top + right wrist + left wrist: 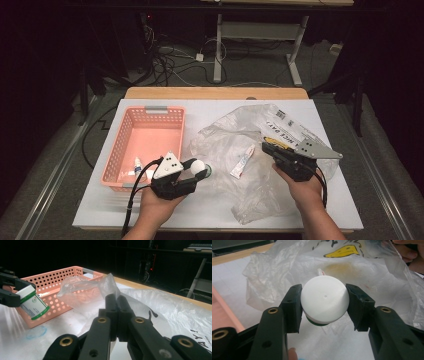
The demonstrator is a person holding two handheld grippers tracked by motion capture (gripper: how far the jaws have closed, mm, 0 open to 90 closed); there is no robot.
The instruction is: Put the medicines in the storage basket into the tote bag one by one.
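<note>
Left gripper point(324, 305) sits nearest the lens in its own view, jaws clamped on the sides of a small white jar point(325, 302); pads press on the lid from both sides, lid top faces the camera.

Key relation: pink basket point(116, 150) lies just left and slightly far of the jar point(201, 170) in the high view, its near-right corner almost touching the left gripper point(197, 172). Jar's long axis runs roughly level, pointing right toward the clear plastic bag point(260, 150), so my guess is a short carry leftward over the basket rim, then release. Left hand point(155, 202) is clearly the nearer one for that.

Right gripper point(116, 315) has its jaws together, pinching a fold of the bag point(85, 290) and holding it raised off the white table point(200, 210).

Jar look: round white cap, green band at the rim, white label with green print on the body point(32, 303). Held in the air, just clear of the bag mouth.

Also: a small bottle point(137, 165) already lies in the basket; a red-and-white tube point(242, 161) is inside the bag.
</note>
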